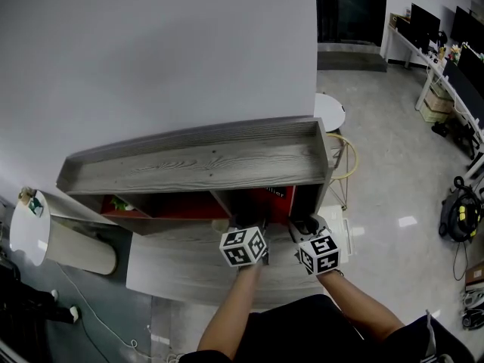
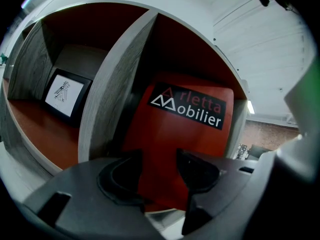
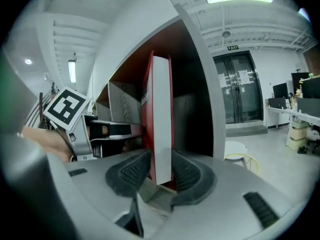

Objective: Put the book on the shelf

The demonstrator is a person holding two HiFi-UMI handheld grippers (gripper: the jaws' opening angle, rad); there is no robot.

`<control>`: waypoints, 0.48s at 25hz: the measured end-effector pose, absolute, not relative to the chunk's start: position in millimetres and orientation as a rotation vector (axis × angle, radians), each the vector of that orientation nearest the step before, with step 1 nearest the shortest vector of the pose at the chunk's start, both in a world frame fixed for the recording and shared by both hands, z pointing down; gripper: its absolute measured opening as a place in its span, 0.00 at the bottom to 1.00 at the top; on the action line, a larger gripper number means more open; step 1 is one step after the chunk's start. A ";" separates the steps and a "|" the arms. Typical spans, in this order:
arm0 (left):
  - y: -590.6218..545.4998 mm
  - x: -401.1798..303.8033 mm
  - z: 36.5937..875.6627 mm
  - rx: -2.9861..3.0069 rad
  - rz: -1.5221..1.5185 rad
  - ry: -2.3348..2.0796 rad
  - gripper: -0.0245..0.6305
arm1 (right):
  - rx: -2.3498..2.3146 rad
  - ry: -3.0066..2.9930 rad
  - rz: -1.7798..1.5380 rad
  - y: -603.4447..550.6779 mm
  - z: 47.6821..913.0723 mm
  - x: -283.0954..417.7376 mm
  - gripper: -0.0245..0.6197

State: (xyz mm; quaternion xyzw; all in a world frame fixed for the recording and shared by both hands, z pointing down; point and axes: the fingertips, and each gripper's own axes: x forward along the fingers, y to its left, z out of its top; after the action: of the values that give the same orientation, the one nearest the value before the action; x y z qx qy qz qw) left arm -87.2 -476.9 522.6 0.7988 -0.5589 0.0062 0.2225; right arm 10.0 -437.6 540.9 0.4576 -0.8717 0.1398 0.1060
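Pinching the red book [image 3: 160,109] at its lower open edge: right gripper [image 3: 161,170] has both pads against it, with the white page block between them. Left gripper [image 2: 160,171] has its jaws spread with nothing clamped, facing the book's front cover just beyond. Book stands upright in the right compartment of the grey wood shelf [image 1: 197,161], just right of the divider [image 2: 112,104]. Farther in, the left compartment holds a framed picture [image 2: 64,94] at the back.
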 end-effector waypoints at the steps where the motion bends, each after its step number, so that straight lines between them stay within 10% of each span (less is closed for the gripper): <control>1: -476.0 -86.1 523.0 2.208 0.020 -1.540 0.36 | 1.349 -2.571 0.405 -438.3 539.7 8.6 0.23; 12: -468.2 -81.8 527.0 2.232 0.066 -1.503 0.36 | 1.400 -2.504 0.346 -450.9 536.7 4.2 0.08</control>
State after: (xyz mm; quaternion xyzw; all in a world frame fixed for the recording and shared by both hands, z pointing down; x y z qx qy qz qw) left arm -81.8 -468.2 527.0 0.8083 -0.5444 0.0239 0.2230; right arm 4.2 -450.9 536.7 0.4806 -0.8597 0.1189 0.1258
